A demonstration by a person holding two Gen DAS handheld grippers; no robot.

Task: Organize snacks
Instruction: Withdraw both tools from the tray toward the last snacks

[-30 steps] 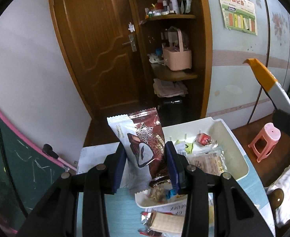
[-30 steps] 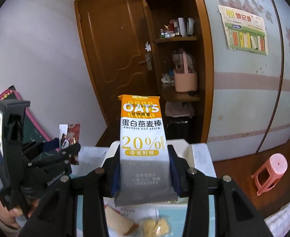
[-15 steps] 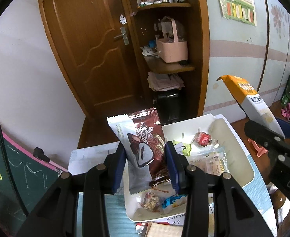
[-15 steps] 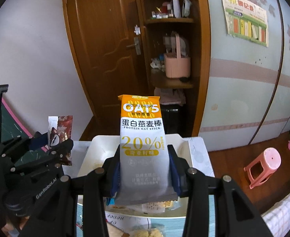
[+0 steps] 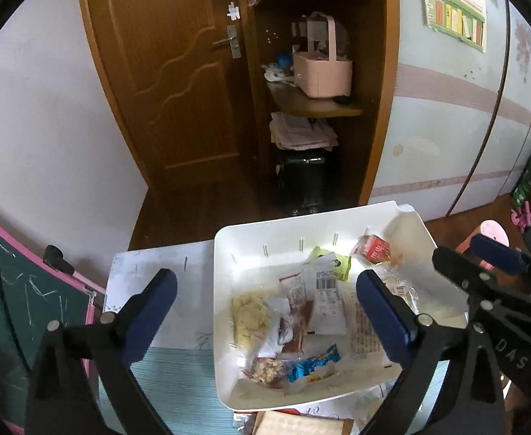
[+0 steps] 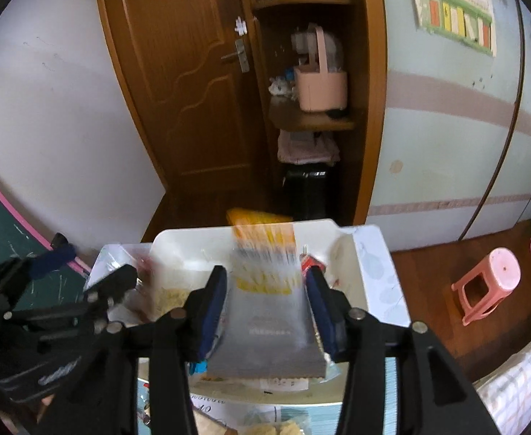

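A white tray (image 5: 225, 326) on the table holds several snack packets, with the brown packet (image 5: 294, 326) lying among them. My left gripper (image 5: 265, 311) is open and empty above the tray's near left part. In the right wrist view the orange and grey oat bar packet (image 6: 265, 290) is motion-blurred between the spread fingers of my right gripper (image 6: 265, 304), tipping down over the tray (image 6: 345, 250). The right gripper also shows at the right edge of the left wrist view (image 5: 483, 275).
More snack packets lie on the table in front of the tray (image 5: 301, 424). A green chalkboard with a pink rim (image 5: 19, 290) stands at the left. A pink stool (image 6: 486, 286) is on the floor at the right. A wooden door and shelves stand behind.
My left gripper opened and the brown packet dropped into the tray. My right gripper opened over the tray, and the oat bar packet is falling from it.
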